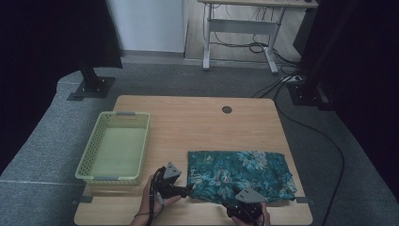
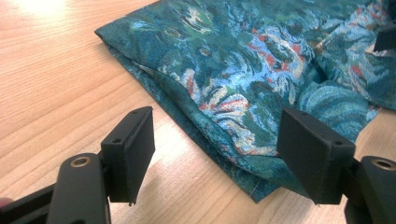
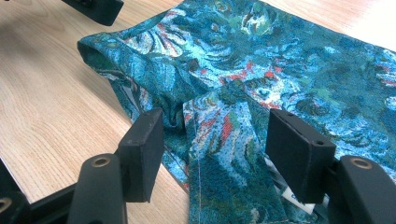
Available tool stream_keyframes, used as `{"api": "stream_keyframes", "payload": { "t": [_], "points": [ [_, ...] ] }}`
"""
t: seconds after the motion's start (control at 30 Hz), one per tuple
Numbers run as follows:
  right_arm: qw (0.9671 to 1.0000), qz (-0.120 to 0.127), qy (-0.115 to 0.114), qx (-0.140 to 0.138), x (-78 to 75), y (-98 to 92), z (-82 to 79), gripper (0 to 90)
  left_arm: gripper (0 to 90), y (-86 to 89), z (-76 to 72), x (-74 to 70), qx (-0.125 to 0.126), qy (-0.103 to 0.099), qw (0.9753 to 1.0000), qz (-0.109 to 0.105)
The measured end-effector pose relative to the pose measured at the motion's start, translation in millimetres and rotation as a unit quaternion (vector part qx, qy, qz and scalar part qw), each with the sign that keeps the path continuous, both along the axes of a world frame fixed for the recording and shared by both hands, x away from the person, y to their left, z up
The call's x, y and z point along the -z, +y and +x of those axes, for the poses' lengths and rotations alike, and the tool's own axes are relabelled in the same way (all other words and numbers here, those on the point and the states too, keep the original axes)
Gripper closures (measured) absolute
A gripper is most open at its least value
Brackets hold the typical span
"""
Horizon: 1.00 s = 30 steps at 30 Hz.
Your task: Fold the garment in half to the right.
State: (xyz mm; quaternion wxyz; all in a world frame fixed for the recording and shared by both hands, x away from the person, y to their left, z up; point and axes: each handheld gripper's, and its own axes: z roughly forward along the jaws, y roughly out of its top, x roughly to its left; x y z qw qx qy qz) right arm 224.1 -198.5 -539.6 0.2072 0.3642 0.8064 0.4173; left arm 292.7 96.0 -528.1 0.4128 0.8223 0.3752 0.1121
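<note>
Cloth: a folded teal floral cloth (image 1: 240, 173) lies flat on the near right part of the wooden table (image 1: 197, 122). Its near edge runs close to the table's near edge and its right side reaches toward the right edge.
Cloth detail: in the left gripper view, stacked layers show along the fold (image 2: 219, 93), ending in a near corner. In the right gripper view, a narrow flap is turned back on top of the cloth (image 3: 224, 135).
My left claw: my left gripper (image 1: 187, 190) sits at the cloth's near left corner. Its jaws stand wide apart, straddling that corner in its own view (image 2: 217, 154), and hold nothing. I cannot tell whether the pads touch the fabric.
My right claw: my right gripper (image 1: 237, 192) hangs over the cloth's near edge, right of the left one. Jaws wide, one on each side of the turned-back flap (image 3: 215, 149), not closed on it.
Hands: my left hand (image 1: 153, 202) and right hand (image 1: 263, 217) come in at the table's near edge.
Basket: a pale green plastic basket (image 1: 94, 155) stands on the left part of the table, well apart from the cloth.
Table: a dark round grommet (image 1: 227, 109) is set near the far edge.
</note>
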Motion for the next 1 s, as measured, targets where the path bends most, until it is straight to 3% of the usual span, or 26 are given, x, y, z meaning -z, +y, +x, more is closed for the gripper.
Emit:
{"api": "stream_keyframes", "payload": {
  "t": [0.23, 0.43, 0.7, 1.0],
  "points": [
    [1.0000, 0.002, 0.005, -0.005, -0.1, 4.1, 2.1, 37.1, 29.3, -0.7, 11.9, -3.2, -0.009, -0.003, 0.9999, -0.004],
    [0.9999, 0.000, 0.005, -0.013, -0.4, 8.4, 2.2, 37.3, 29.7, -1.7, 28.5, -4.4, -0.023, 0.009, 0.9996, -0.010],
    [0.9997, -0.002, 0.009, -0.022, -0.5, 11.7, 5.5, 37.4, 31.3, -13.7, 55.7, -1.6, -0.038, 0.013, 0.9991, 0.016],
    [0.9995, -0.002, 0.009, -0.030, -3.0, 11.8, 5.8, 37.4, 32.1, -27.3, 85.9, 6.1, -0.040, 0.016, 0.9989, 0.018]
  ]
}}
